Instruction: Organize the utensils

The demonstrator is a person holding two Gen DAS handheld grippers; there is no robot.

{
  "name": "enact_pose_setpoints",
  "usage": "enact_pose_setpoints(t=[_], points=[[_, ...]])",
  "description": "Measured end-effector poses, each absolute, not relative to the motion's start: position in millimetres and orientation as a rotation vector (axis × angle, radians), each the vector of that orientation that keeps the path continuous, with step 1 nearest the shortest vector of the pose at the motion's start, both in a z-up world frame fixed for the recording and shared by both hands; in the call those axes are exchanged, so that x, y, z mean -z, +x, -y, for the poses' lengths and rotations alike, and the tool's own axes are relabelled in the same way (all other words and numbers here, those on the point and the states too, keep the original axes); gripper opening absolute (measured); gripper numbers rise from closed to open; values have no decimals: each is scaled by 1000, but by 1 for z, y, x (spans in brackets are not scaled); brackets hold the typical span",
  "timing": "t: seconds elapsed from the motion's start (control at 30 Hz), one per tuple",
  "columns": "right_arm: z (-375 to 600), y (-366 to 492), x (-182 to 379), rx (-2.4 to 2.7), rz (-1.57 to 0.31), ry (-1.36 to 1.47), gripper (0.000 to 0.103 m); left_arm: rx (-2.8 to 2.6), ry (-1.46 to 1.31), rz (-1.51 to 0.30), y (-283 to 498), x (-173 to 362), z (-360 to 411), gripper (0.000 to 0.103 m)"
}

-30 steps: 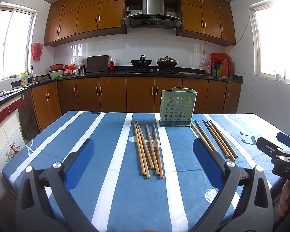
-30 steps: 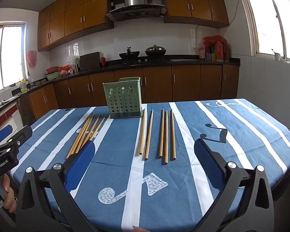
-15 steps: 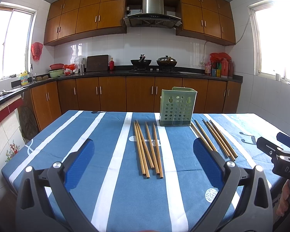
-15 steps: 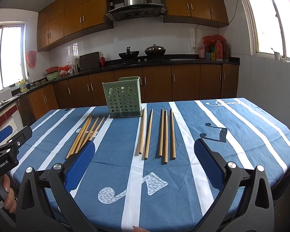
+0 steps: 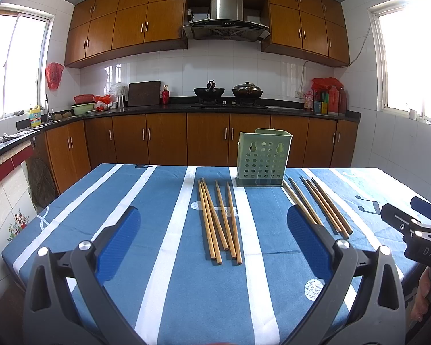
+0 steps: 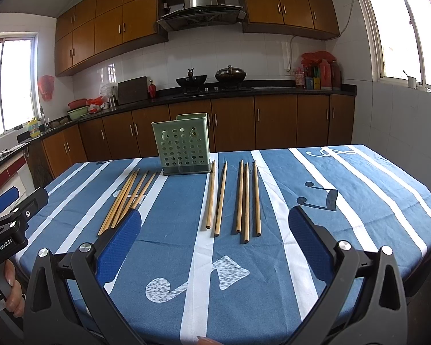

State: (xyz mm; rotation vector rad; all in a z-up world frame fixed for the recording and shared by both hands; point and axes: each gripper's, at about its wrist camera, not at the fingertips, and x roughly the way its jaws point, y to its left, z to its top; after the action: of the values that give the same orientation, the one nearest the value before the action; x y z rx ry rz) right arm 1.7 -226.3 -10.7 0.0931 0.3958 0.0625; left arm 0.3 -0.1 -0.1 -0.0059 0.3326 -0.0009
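Note:
A green perforated utensil holder [image 5: 262, 158] [image 6: 183, 143] stands upright at the far side of the table. Two groups of wooden chopsticks lie flat in front of it. The left group [image 5: 219, 220] [image 6: 129, 197] lies ahead of my left gripper [image 5: 214, 227], which is open and holds nothing. The right group [image 5: 316, 204] [image 6: 235, 198] lies ahead of my right gripper [image 6: 215, 225], also open with nothing between its fingers. Both grippers hover near the table's front edge, short of the chopsticks. Each gripper shows at the edge of the other's view.
The table wears a blue cloth with white stripes [image 5: 163, 244] [image 6: 316, 189]. Behind it runs a kitchen counter [image 5: 215, 107] with woks, bottles and bowls, above wooden cabinets. A person's hand [image 6: 11, 290] grips the left tool's handle.

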Motion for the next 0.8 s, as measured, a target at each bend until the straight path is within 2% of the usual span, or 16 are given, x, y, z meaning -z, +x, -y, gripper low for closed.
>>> enact_pose_setpoints(t=[0.8], points=[[226, 1, 11, -63, -397, 95, 101, 0, -6, -334, 4, -1, 5, 99]])
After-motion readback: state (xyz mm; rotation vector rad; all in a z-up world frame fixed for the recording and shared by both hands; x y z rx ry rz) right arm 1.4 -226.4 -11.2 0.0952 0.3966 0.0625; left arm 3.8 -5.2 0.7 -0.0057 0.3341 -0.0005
